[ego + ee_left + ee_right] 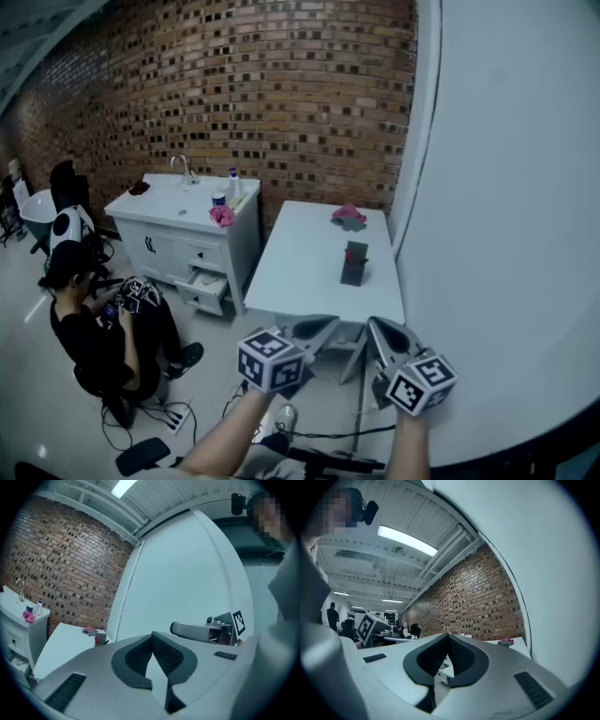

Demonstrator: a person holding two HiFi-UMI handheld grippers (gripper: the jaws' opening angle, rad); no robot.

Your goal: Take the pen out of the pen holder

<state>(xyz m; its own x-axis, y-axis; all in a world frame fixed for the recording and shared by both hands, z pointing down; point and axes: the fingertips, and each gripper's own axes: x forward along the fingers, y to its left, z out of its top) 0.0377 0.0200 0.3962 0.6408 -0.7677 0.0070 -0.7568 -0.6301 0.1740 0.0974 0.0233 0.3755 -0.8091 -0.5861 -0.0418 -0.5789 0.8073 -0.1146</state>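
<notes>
Tongs of left gripper (326, 322) and right gripper (377, 324): both closed, empty, short of the bench (300, 272) near edge. Pen holder (354, 265) with red pen (349, 254) stands near right edge.

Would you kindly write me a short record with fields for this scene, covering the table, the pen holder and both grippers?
table: white, beside the white wall
pen holder: dark, upright on the table, something red at its top, likely the pen
pink cloth: at the table's far end
left gripper: jaws together, nothing between them, short of the table
right gripper: jaws together, nothing between them
sink cabinet: left of the table, drawers open
person: seated at far left
</notes>
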